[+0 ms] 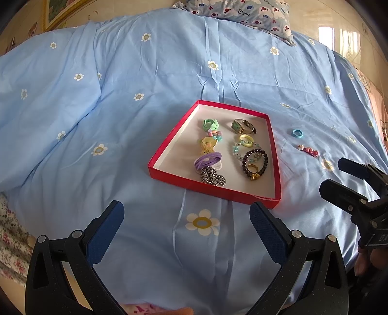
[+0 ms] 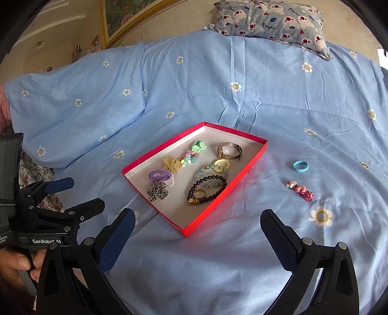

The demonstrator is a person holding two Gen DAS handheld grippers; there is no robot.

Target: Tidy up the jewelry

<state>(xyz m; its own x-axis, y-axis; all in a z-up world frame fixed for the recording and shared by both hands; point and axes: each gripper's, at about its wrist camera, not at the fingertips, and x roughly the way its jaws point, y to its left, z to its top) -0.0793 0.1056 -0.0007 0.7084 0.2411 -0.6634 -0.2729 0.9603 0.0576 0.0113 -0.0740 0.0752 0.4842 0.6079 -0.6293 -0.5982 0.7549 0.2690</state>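
While both hand-held grippers (image 1: 186,232) (image 2: 197,237) gape empty, red tray (image 2: 155,208) holds jewelry, blue ring (image 2: 300,166) outside.

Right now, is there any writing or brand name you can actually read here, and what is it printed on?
"GenRobot AI": white print on the left gripper body, seen from the right wrist.
Dark cursive script on the pillow: too small to read surely.
White letters on the right gripper body: cut off, unreadable.

Each tool is black plastic with silver pivot screws and textured dark-blue finger pads (image 2: 114,242), the left tool (image 2: 65,193) lettered "GenRobot AI" in white.
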